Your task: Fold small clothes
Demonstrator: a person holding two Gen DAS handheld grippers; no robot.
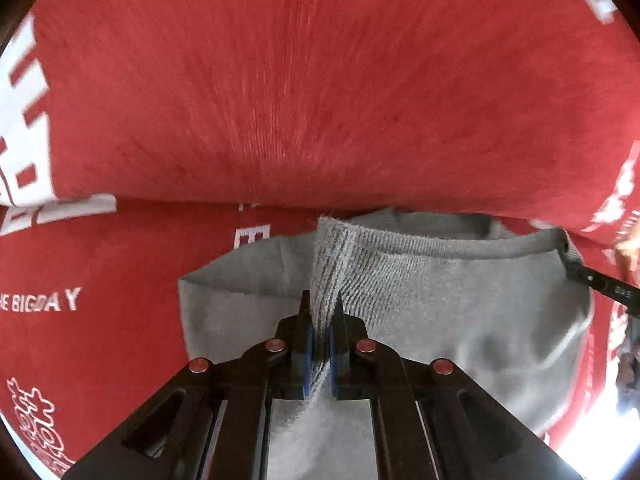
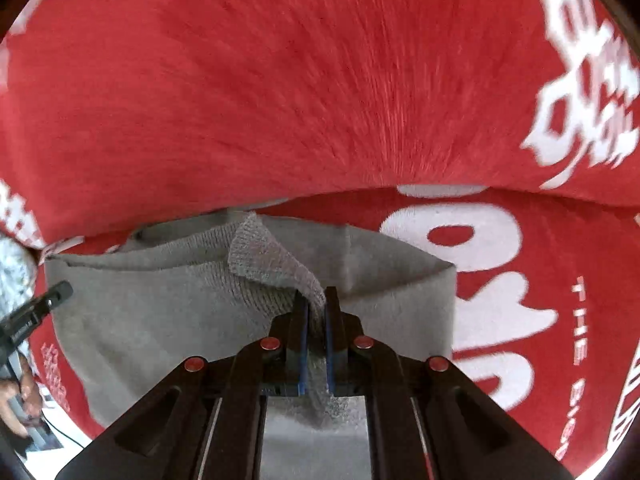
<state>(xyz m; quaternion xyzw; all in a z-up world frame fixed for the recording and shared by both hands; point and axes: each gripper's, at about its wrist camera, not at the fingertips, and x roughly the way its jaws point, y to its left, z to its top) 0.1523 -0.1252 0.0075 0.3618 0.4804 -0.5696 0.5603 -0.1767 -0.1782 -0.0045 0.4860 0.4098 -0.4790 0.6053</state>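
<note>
Grey knit garment: lay across the lower centre of both views, on a red cloth printed with white lettering. Ribbed edge ran along its upper side.

Left claw: closed on a pinched-up fold of the ribbed edge, lower centre of the left wrist view; grey fabric passed between the blue pads and down behind them.

Right claw: closed on a lifted flap of the same ribbed edge, lower centre of the right wrist view; fabric hung between its blue pads.

Left wrist view only: the words "BIG DAY" at the left edge; tip of the right claw at the right edge, at the garment's far corner; whether it touched there could not be told.

Right wrist view only: large white characters at the right; tip of the left claw at the left edge, near the garment's corner; below it, a person's hand, blurred.

Red cloth: its upper portion rose as a fold behind the garment in both views.
</note>
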